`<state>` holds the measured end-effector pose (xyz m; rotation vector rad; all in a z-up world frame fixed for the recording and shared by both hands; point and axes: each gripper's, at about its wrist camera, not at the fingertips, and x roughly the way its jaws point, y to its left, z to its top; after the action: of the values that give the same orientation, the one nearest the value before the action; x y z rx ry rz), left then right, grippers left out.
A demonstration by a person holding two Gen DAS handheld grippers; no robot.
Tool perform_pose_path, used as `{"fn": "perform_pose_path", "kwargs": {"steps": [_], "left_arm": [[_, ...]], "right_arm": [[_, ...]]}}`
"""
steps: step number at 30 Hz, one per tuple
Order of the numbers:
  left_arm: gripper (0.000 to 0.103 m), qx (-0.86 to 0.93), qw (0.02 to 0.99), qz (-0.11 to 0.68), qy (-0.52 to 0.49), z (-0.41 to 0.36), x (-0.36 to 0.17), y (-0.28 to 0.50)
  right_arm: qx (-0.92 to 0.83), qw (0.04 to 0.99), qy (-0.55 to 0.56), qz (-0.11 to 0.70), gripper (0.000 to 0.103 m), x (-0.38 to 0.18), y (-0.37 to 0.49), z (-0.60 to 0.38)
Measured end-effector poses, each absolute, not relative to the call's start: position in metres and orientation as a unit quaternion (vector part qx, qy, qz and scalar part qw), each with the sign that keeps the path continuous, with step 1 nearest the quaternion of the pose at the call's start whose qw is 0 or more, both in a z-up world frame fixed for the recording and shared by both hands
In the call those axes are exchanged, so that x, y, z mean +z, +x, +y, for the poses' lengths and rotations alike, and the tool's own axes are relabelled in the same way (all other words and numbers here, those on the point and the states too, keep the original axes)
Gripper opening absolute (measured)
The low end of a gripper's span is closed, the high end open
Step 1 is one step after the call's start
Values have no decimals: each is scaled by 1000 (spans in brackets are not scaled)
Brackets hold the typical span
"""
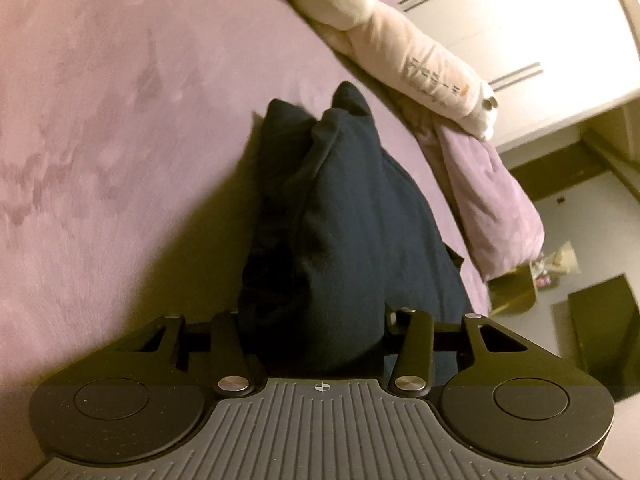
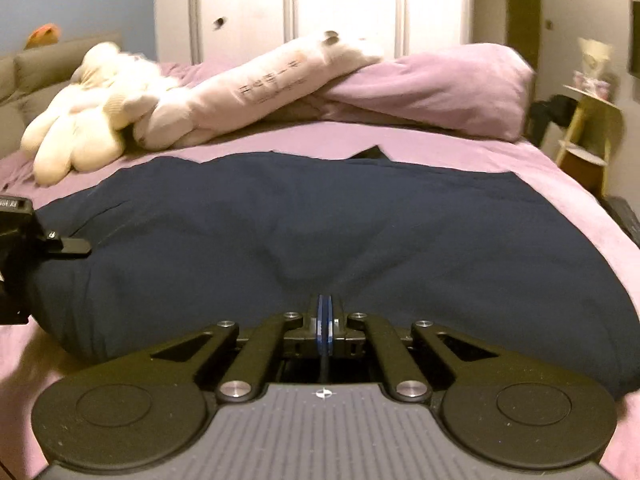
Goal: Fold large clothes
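Both grippers grip the near hem of the navy garment (image 2: 320, 216), which spreads beyond them over the bed (image 2: 460, 148): right gripper (image 2: 325, 316) fingers pinched closed, left gripper (image 1: 316, 332) fingers clamping a thick bunch, likely to lift a fold.

Navy garments (image 2: 320, 216): one
Plush toys (image 2: 80, 136): one
Long printed pillows (image 2: 256, 84): one
Lilac duvets (image 2: 432, 88): one
Tongs: two — left tongs (image 1: 316, 320), right tongs (image 2: 325, 312)

Both wrist cameras look forward and downward, close over the bed (image 1: 100, 140). Each takes in the navy garment (image 2: 320, 220), the long pillow (image 1: 420, 60) and the wardrobe (image 2: 320, 8).
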<state>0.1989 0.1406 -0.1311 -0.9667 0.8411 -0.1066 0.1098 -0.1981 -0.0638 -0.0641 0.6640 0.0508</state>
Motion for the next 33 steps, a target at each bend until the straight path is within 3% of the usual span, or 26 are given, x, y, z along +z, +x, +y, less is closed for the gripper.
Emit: {"fn": "perform_pose_path", "kwargs": {"steps": [3, 10, 17, 22, 26, 33], "left_arm": [[49, -48, 803, 397, -441, 135, -124, 201], [46, -51, 826, 395, -400, 128, -96, 200], [41, -110, 883, 363, -276, 73, -16, 211], [41, -199, 887, 337, -248, 13, 25, 218], [41, -247, 881, 334, -224, -44, 29, 225], [42, -287, 856, 388, -184, -136, -16, 226]], "right_arm": [[60, 925, -52, 371, 4, -84, 113, -199], [2, 946, 7, 323, 3, -49, 107, -231], [-101, 940, 87, 313, 3, -39, 98, -310], [-147, 937, 121, 294, 3, -36, 86, -345], [-169, 933, 138, 287, 3, -36, 79, -362], [-189, 928, 146, 286, 3, -36, 68, -381]]}}
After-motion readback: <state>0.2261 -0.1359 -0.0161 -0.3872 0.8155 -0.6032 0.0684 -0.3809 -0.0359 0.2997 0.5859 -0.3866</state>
